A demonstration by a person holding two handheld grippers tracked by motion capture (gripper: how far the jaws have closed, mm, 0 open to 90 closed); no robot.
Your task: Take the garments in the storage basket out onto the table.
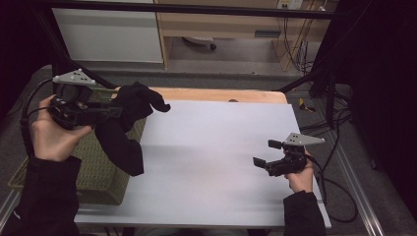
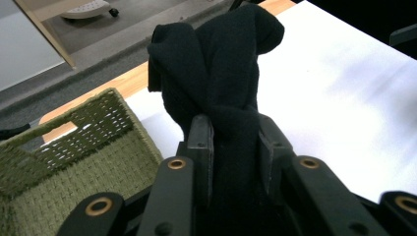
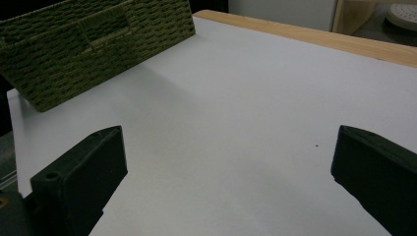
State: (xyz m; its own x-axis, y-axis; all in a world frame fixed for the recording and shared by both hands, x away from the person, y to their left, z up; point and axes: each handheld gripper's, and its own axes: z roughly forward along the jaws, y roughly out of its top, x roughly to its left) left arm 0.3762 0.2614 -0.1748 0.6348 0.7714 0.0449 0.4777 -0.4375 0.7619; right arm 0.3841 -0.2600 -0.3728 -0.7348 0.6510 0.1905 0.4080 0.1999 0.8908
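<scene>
A black cloth garment (image 1: 129, 123) hangs from my left gripper (image 1: 115, 111), which is shut on it above the right wall of the green woven basket (image 1: 98, 169). In the left gripper view the black cloth (image 2: 221, 73) bunches up between the two jaws of my left gripper (image 2: 236, 147), with the basket (image 2: 74, 162) below at the left. One end of the cloth droops down over the basket's edge onto the white table top (image 1: 216, 147). My right gripper (image 1: 265, 153) is held low at the table's right side, jaws wide open, nothing between them (image 3: 226, 172).
The green basket (image 3: 93, 44) stands at the table's left edge. A wooden strip (image 1: 221, 94) runs along the table's far edge. Cables (image 1: 339, 147) trail off the right side. White and wooden cabinets (image 1: 108, 34) stand beyond the table.
</scene>
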